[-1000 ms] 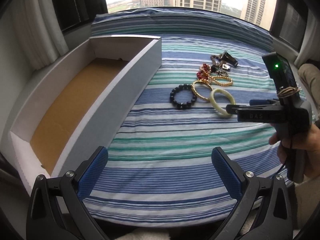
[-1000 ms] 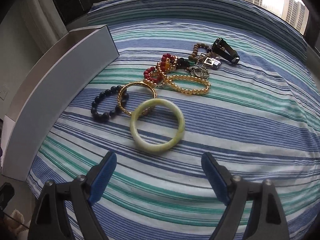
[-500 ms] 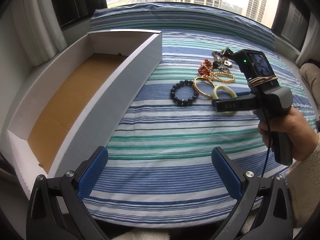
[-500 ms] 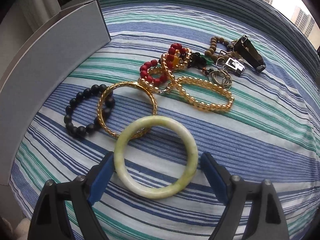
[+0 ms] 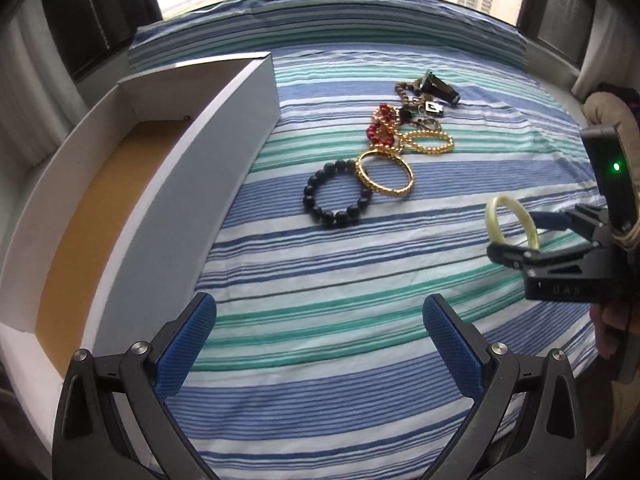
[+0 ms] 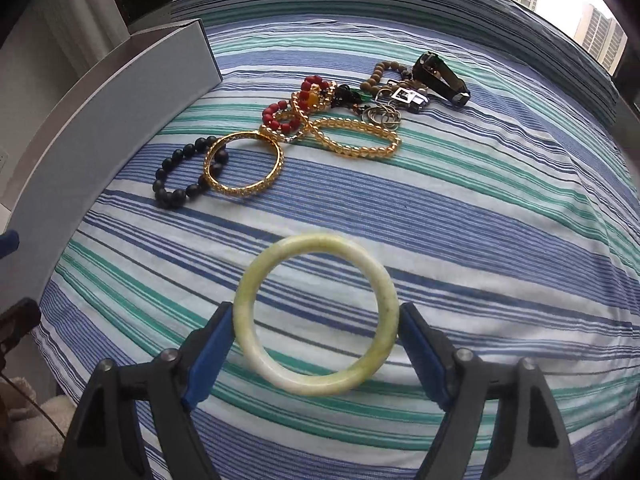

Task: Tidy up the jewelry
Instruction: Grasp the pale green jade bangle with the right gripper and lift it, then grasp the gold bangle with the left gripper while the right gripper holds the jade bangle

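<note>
My right gripper (image 6: 316, 354) is shut on the pale green jade bangle (image 6: 374, 356), holding it above the striped bedspread; it shows at the right of the left wrist view (image 5: 511, 246) with the bangle (image 5: 494, 220). On the bed lie a black bead bracelet (image 6: 172, 196), a gold bangle (image 6: 246, 192), a red bead bracelet (image 6: 276, 118), a yellow bead bracelet (image 6: 356, 150), keyrings and a black watch (image 6: 440, 76). My left gripper (image 5: 318, 346) is open and empty over the near bed. The white cardboard box (image 5: 172, 204) stands at the left.
The blue, green and white striped bedspread (image 5: 340, 280) covers the surface. The box interior (image 5: 100, 208) has a brown floor. A window with curtains lies beyond the bed. A person's hand (image 5: 612, 320) holds the right gripper.
My right gripper closed on the jade bangle and lifted it off the bed, pulling back to the right, away from the other jewelry. The left gripper moved slightly.
</note>
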The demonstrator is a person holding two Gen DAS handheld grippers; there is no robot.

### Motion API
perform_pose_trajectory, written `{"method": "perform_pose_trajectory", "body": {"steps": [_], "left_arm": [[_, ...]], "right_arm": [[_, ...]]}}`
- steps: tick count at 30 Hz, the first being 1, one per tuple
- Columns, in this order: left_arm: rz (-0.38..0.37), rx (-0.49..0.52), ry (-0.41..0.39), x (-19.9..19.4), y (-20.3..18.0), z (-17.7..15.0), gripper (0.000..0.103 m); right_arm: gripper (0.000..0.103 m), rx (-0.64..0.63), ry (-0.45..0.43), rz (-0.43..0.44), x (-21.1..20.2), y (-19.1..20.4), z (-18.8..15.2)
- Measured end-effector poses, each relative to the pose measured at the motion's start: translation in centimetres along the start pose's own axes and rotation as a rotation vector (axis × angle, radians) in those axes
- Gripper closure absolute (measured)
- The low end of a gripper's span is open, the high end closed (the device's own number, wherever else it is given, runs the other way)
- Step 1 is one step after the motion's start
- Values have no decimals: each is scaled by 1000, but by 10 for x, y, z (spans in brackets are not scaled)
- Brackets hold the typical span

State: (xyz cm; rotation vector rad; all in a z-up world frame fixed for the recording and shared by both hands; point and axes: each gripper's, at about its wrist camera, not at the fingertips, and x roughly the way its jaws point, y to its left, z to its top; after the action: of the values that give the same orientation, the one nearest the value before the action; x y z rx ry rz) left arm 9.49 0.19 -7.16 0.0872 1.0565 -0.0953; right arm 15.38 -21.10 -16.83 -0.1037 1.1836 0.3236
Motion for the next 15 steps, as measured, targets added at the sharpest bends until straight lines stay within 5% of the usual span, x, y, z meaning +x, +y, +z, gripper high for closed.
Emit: {"method": "perform_pose_trajectory", "body": {"steps": [6, 10, 12, 14, 15], "left_arm": [[-197, 130, 53, 47, -24, 64, 0], [-217, 100, 85, 84, -23, 107, 2], [-196, 119, 122, 106, -27, 121, 11], [-178, 157, 182, 128, -34, 129, 34], [-172, 170, 208, 137, -36, 130, 38]], "right_arm": [[20, 117, 2, 33, -17, -21, -41], [20, 166, -18, 59, -28, -23, -59], [20, 177, -29, 68, -32, -22, -63], [20, 186, -39, 71, -36, -23, -64], [20, 190, -44, 73, -38, -23, -66]]}}
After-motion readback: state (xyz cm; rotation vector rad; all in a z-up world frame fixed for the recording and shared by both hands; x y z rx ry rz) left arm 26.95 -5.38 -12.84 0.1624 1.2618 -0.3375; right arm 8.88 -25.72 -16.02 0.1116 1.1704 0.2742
